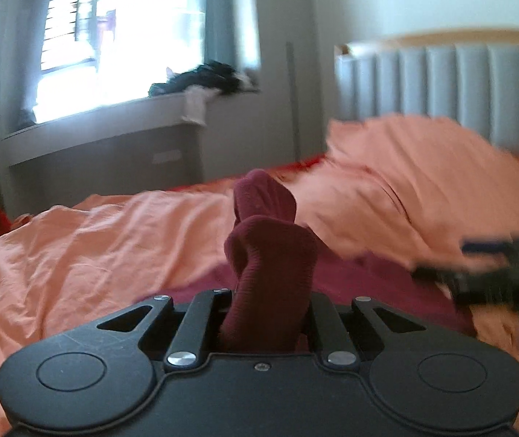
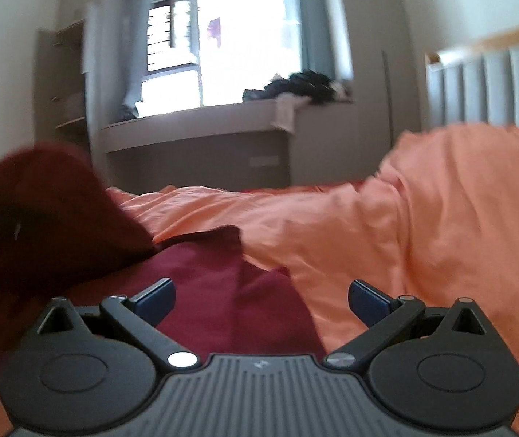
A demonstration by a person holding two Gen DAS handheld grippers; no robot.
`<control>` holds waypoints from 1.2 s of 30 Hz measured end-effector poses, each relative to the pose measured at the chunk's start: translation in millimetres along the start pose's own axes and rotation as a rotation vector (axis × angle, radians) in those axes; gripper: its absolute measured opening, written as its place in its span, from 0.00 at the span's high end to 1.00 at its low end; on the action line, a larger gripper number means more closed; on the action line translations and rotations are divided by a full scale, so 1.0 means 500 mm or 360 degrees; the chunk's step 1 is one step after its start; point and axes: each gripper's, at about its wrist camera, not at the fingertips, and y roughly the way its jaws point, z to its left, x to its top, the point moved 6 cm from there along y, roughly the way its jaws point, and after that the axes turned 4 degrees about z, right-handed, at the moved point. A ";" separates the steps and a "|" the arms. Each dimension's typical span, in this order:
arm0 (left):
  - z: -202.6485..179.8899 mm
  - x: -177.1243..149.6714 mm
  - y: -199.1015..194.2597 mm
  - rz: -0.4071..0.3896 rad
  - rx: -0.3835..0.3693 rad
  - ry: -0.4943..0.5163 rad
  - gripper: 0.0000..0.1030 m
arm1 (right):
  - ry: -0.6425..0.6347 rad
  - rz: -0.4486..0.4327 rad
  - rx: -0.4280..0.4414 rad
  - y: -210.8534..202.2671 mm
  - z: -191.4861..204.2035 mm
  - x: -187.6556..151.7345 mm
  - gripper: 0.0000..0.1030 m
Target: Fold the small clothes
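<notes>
A small maroon garment lies on the orange bedding. My left gripper is shut on a bunched part of it, which sticks up between the jaws and hides the fingertips. The rest of the maroon cloth lies flat under my right gripper, which is open and empty just above it, blue pads wide apart. A lifted fold of the garment rises at the left of the right wrist view. The right gripper shows blurred at the right edge of the left wrist view.
Rumpled orange bedding covers the bed, heaped high at the right. A padded grey headboard stands behind it. A window ledge with dark clothes is across the room.
</notes>
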 end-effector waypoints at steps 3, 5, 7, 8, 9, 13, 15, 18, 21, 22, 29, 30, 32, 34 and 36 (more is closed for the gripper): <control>-0.041 -0.018 0.017 0.0066 0.0010 0.0209 0.87 | 0.0090 0.0035 0.0030 0.004 -0.024 0.002 0.00; -0.060 -0.024 0.027 0.0123 0.0007 0.0336 0.87 | 0.0152 0.0050 0.0050 0.002 -0.039 0.000 0.00; -0.082 -0.027 0.031 0.0166 0.0006 0.0476 0.86 | 0.0212 0.0074 0.0077 0.002 -0.050 0.006 0.00; -0.093 -0.028 0.032 0.0180 0.0006 0.0535 0.86 | 0.0236 0.0090 0.0100 0.004 -0.054 0.009 0.00; -0.100 -0.028 0.030 0.0190 0.0007 0.0572 0.86 | 0.0272 0.0104 0.0128 0.005 -0.060 0.011 0.00; -0.127 -0.046 0.023 0.0186 0.0004 0.0606 0.77 | 0.0451 0.0169 0.0273 0.019 -0.077 0.015 0.00; -0.133 -0.066 0.015 0.0159 0.0017 0.0579 0.71 | 0.0595 0.0202 0.0390 0.025 -0.089 0.012 0.00; -0.138 -0.087 0.000 0.0102 0.0063 0.0516 0.67 | 0.0790 0.0253 0.0572 0.041 -0.097 0.008 0.00; -0.147 -0.095 -0.019 0.0033 0.0104 0.0481 0.60 | 0.0860 0.0307 0.0689 0.061 -0.087 0.009 0.00; -0.150 -0.096 -0.024 0.0018 0.0109 0.0476 0.57 | 0.0848 0.0319 0.0720 0.067 -0.078 0.010 0.00; -0.180 -0.115 -0.050 -0.0056 0.0188 0.0553 0.56 | 0.0598 0.0295 0.0955 0.100 0.021 0.031 0.06; -0.181 -0.115 -0.052 -0.0063 0.0201 0.0562 0.60 | 0.0549 0.0298 0.0948 0.106 0.034 0.032 0.16; -0.183 -0.116 -0.054 -0.0072 0.0217 0.0571 0.62 | 0.0488 0.0323 0.0913 0.116 0.052 0.029 0.28; -0.181 -0.116 -0.056 -0.0079 0.0216 0.0560 0.67 | 0.0464 0.0363 0.0879 0.129 0.064 0.022 0.46; -0.181 -0.113 -0.058 -0.0087 0.0207 0.0546 0.72 | 0.0457 0.0388 0.0863 0.137 0.072 0.014 0.62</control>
